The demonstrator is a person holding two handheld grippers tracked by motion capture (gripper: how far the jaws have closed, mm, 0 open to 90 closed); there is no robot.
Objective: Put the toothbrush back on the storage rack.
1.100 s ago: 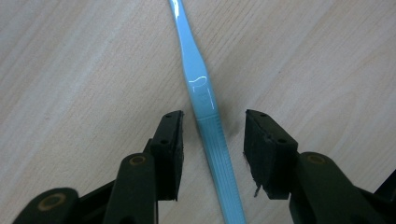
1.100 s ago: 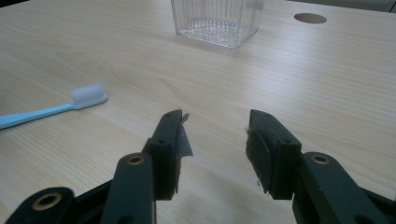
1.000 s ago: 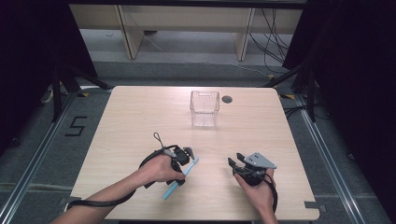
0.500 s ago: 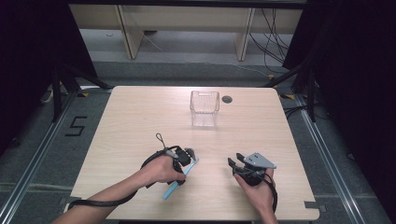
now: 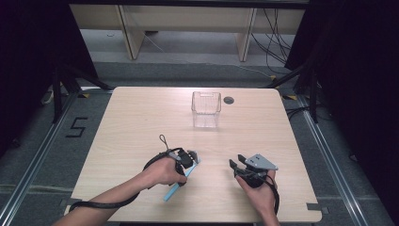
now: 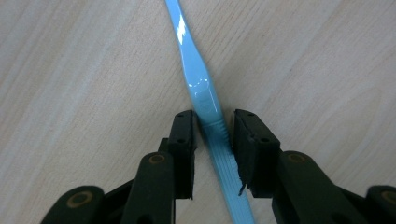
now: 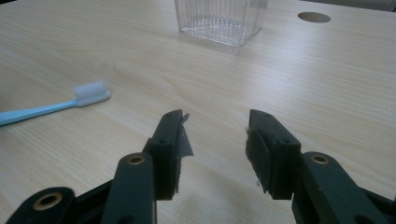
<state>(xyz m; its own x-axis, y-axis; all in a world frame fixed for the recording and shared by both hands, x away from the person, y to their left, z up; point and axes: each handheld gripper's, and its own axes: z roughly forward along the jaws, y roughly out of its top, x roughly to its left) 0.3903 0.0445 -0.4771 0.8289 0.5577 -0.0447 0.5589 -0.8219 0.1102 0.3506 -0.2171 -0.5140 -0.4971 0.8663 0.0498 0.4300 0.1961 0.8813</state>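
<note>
A light blue toothbrush (image 5: 173,190) lies flat on the wooden table (image 5: 141,122), white bristle head (image 7: 91,91) toward the far side. My left gripper (image 5: 187,164) points down over its handle (image 6: 198,79). The two jaws straddle the handle and have just been closing on it; a thin gap still shows at the right pad (image 6: 243,140). My right gripper (image 5: 234,165) rests low over the table to the right, open with nothing between its jaws (image 7: 215,128). The toothbrush (image 7: 56,108) lies off to its left.
A clear ribbed plastic container (image 5: 206,107) stands upright at the table's far middle, also seen ahead in the right gripper view (image 7: 219,18). A round cable hole (image 5: 228,100) sits just right of it. Cables trail from both grippers toward the near edge.
The left gripper's jaws have narrowed around the toothbrush handle. Both hands and the toothbrush have stayed where they were.
</note>
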